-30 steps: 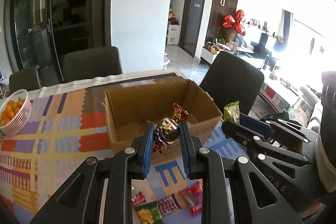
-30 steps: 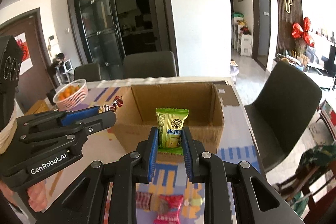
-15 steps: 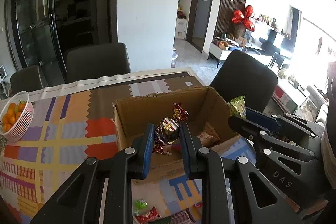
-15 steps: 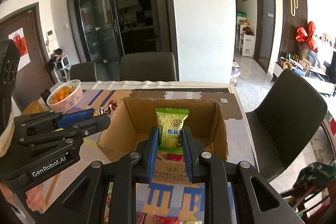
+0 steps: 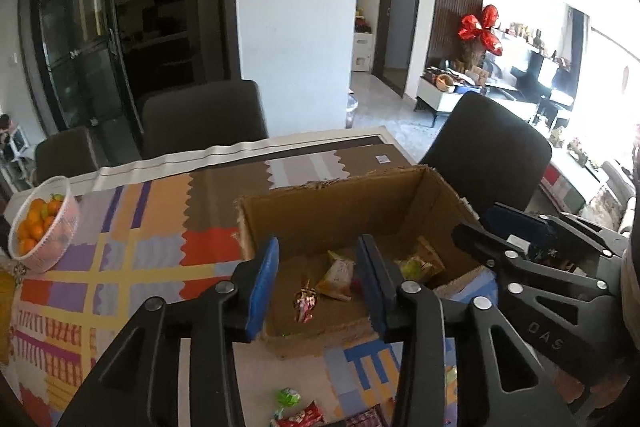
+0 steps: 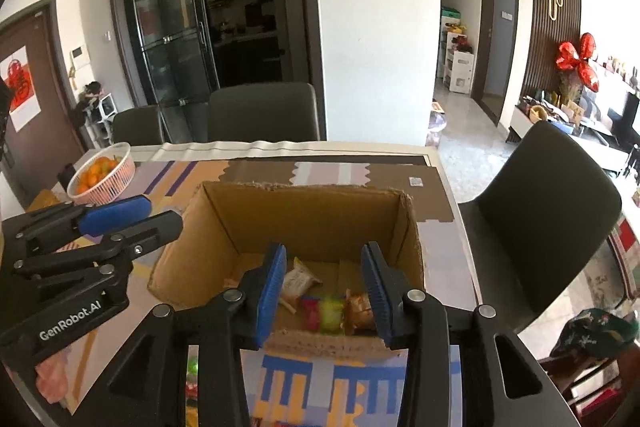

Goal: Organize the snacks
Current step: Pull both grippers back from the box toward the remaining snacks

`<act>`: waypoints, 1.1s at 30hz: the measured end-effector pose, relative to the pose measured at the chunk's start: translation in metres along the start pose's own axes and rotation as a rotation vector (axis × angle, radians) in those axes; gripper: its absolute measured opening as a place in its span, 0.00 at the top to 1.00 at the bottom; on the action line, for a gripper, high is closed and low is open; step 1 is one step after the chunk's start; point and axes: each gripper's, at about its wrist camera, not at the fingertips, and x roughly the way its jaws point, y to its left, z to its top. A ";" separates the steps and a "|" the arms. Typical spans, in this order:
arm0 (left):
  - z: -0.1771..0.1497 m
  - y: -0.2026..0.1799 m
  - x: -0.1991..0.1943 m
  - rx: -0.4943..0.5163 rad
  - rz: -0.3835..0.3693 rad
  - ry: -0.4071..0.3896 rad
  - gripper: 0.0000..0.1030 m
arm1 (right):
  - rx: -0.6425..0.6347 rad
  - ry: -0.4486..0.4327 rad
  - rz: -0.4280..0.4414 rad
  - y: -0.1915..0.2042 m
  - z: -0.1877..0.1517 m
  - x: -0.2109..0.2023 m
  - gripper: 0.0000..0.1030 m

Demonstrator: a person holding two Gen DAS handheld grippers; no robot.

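An open cardboard box (image 5: 328, 187) (image 6: 304, 189) stands on the patterned tablecloth. My left gripper (image 5: 318, 251) hangs over its near wall, jaws opening, with nothing pressed between the pads. A red-and-gold wrapped candy (image 5: 305, 303) lies on the box floor below them, beside a beige packet (image 5: 338, 275). My right gripper (image 6: 325, 255) is also over the box, jaws opening and empty. A blurred green packet (image 6: 330, 311) sits in the box under it, among a red wrapper and a beige packet (image 6: 298, 281). Each gripper shows in the other's view: right gripper (image 5: 484, 227), left gripper (image 6: 160, 217).
A white basket of oranges (image 5: 44, 227) (image 6: 102, 173) sits at the table's left. Loose snacks, a green candy (image 5: 288, 397) and a red packet (image 5: 304, 419), lie on the cloth in front of the box. Dark chairs (image 6: 264, 111) (image 5: 484, 147) stand at the far and right sides.
Both grippers moved forward over the box and their jaws parted. The red-gold candy left the left gripper and the green packet left the right; both now lie in the box.
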 end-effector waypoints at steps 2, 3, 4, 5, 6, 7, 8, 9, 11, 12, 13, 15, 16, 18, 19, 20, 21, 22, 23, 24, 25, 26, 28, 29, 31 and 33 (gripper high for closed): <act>-0.006 0.000 -0.008 0.001 0.016 -0.013 0.59 | -0.003 -0.007 0.002 0.000 -0.005 -0.007 0.61; -0.009 -0.001 -0.013 0.001 0.023 -0.018 0.57 | -0.007 -0.013 -0.006 0.001 -0.008 -0.011 0.61; -0.013 -0.001 -0.017 0.001 0.029 -0.022 0.57 | -0.009 -0.016 -0.006 0.002 -0.010 -0.013 0.59; -0.017 -0.002 -0.021 0.000 0.032 -0.025 0.56 | -0.008 -0.023 -0.004 0.002 -0.015 -0.018 0.58; -0.021 -0.002 -0.025 -0.003 0.034 -0.026 0.56 | -0.005 -0.026 -0.001 0.003 -0.019 -0.022 0.54; -0.024 -0.002 -0.029 -0.007 0.032 -0.029 0.56 | -0.004 -0.027 0.003 0.004 -0.023 -0.025 0.54; -0.027 -0.002 -0.032 -0.011 0.027 -0.031 0.55 | -0.004 -0.029 0.007 0.005 -0.025 -0.027 0.54; -0.031 -0.002 -0.035 -0.012 0.024 -0.032 0.55 | -0.006 -0.032 0.008 0.007 -0.028 -0.030 0.54; -0.039 -0.004 -0.043 -0.015 0.026 -0.037 0.54 | -0.019 -0.036 0.010 0.010 -0.038 -0.038 0.54; -0.043 -0.005 -0.046 -0.015 0.028 -0.039 0.54 | -0.021 -0.037 0.010 0.011 -0.039 -0.040 0.52; -0.046 -0.006 -0.049 -0.014 0.030 -0.040 0.53 | -0.026 -0.041 0.009 0.012 -0.044 -0.044 0.50; -0.055 -0.008 -0.055 -0.011 0.020 -0.045 0.53 | -0.030 -0.048 0.006 0.014 -0.052 -0.050 0.48; -0.061 -0.008 -0.058 -0.010 0.010 -0.049 0.53 | -0.032 -0.049 0.005 0.015 -0.054 -0.051 0.48; -0.069 -0.010 -0.061 -0.012 0.011 -0.046 0.52 | -0.034 -0.050 0.010 0.016 -0.061 -0.056 0.48; -0.074 -0.011 -0.062 -0.013 0.012 -0.044 0.52 | -0.034 -0.047 0.017 0.017 -0.064 -0.058 0.46; -0.080 -0.012 -0.064 -0.013 0.008 -0.038 0.52 | -0.031 -0.049 0.028 0.016 -0.069 -0.060 0.45; -0.085 -0.012 -0.065 -0.016 0.006 -0.032 0.51 | -0.027 -0.050 0.031 0.016 -0.072 -0.062 0.43; -0.089 -0.013 -0.066 -0.020 0.005 -0.026 0.50 | -0.024 -0.050 0.030 0.016 -0.075 -0.063 0.42; -0.094 -0.013 -0.066 -0.023 0.002 -0.018 0.50 | -0.023 -0.046 0.028 0.016 -0.079 -0.064 0.42; -0.100 -0.013 -0.066 -0.029 -0.002 -0.009 0.50 | -0.025 -0.042 0.028 0.016 -0.083 -0.064 0.42; -0.105 -0.013 -0.065 -0.033 -0.003 0.000 0.50 | -0.028 -0.036 0.027 0.017 -0.087 -0.064 0.42; -0.110 -0.012 -0.064 -0.037 -0.003 0.009 0.49 | -0.030 -0.030 0.024 0.018 -0.092 -0.064 0.42; -0.119 -0.012 -0.063 -0.045 0.001 0.026 0.49 | -0.036 -0.016 0.019 0.019 -0.100 -0.062 0.42; -0.126 -0.011 -0.060 -0.051 -0.001 0.042 0.49 | -0.039 -0.006 0.014 0.019 -0.104 -0.061 0.42; -0.135 -0.010 -0.057 -0.060 -0.009 0.066 0.49 | -0.040 0.009 0.011 0.020 -0.113 -0.060 0.42; -0.145 -0.010 -0.052 -0.066 -0.016 0.093 0.49 | -0.032 0.030 0.010 0.021 -0.124 -0.056 0.42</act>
